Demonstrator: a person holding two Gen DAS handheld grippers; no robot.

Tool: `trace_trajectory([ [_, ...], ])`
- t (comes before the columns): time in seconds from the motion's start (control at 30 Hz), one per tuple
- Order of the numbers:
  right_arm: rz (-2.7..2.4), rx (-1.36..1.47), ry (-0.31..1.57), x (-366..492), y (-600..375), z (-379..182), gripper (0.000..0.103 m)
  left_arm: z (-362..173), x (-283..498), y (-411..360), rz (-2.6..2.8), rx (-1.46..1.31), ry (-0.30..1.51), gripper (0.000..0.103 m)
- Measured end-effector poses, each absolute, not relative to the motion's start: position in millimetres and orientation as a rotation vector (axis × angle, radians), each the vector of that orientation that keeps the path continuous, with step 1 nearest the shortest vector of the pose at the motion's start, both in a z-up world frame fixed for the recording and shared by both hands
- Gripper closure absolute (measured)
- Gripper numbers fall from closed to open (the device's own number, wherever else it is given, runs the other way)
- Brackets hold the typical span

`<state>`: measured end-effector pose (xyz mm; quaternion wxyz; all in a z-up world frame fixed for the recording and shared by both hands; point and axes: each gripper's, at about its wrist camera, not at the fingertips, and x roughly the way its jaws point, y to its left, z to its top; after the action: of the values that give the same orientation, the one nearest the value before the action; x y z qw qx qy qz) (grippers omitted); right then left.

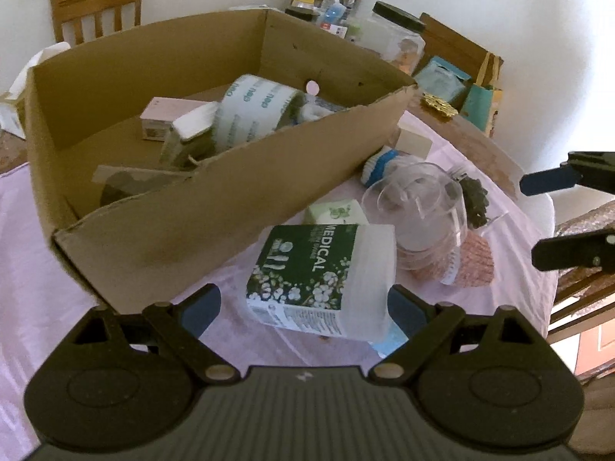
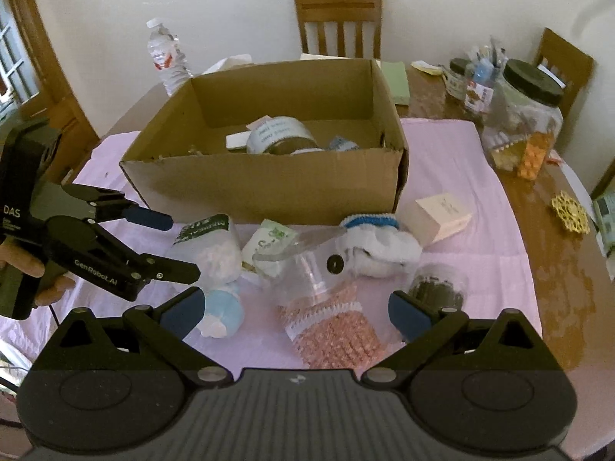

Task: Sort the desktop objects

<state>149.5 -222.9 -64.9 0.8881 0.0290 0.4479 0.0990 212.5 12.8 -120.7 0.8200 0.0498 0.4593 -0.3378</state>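
1. Centrally, an open cardboard box stands on a pink cloth spread over a wooden table; inside it lie a roll of printed tape, a small pink carton and other partly hidden items.
2. Left gripper: jaws spread wide, tilted downward, holding nothing. A cotton-swab pack printed "MEDICAL" lies on the cloth between its blue pads, which stand apart from the pack's sides.
3. Right gripper: jaws likewise spread wide and empty, poised above a pink knitted piece that lies between its fingers without touching them.
4. Loose items in front of the box, on the cloth: a clear plastic cup lying against the knitted piece, a white sock with a blue band, a small green-and-white packet, a pale blue soft item and a dark round object, too blurred to identify.
5. A cream box sits on the cloth just right of the cardboard box's corner.
6. Background, on bare table: a large clear jar with a black lid, a water bottle and a yellow crocheted coaster; wooden chairs stand at the wall.
7. A person's hand grips the left gripper's handle, seen at the right-wrist view's left edge.
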Motion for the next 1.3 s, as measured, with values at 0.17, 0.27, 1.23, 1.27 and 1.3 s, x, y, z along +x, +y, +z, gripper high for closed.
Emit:
trace_trajectory([
  [0.17,0.176,0.074,0.940,146.9,-219.5,-66.3,0.000,-125.4,216.5,6.3,-0.739,0.112,0.966,0.009],
  [0.27,0.162,0.071,0.954,145.8,-218.5,-70.1,0.000,-127.2,216.6,3.9,-0.749,0.122,0.960,0.009],
  [1.23,0.310,-0.103,1.001,165.3,-219.5,-116.9,0.000,-116.6,204.2,2.8,-0.641,0.064,0.912,0.018],
  [1.27,0.317,-0.120,1.004,168.4,-219.4,-119.7,0.000,-116.5,203.7,3.9,-0.633,0.060,0.915,0.018],
  [1.3,0.325,-0.138,1.007,172.2,-219.1,-123.1,0.000,-116.6,203.4,4.2,-0.627,0.055,0.916,0.018],
])
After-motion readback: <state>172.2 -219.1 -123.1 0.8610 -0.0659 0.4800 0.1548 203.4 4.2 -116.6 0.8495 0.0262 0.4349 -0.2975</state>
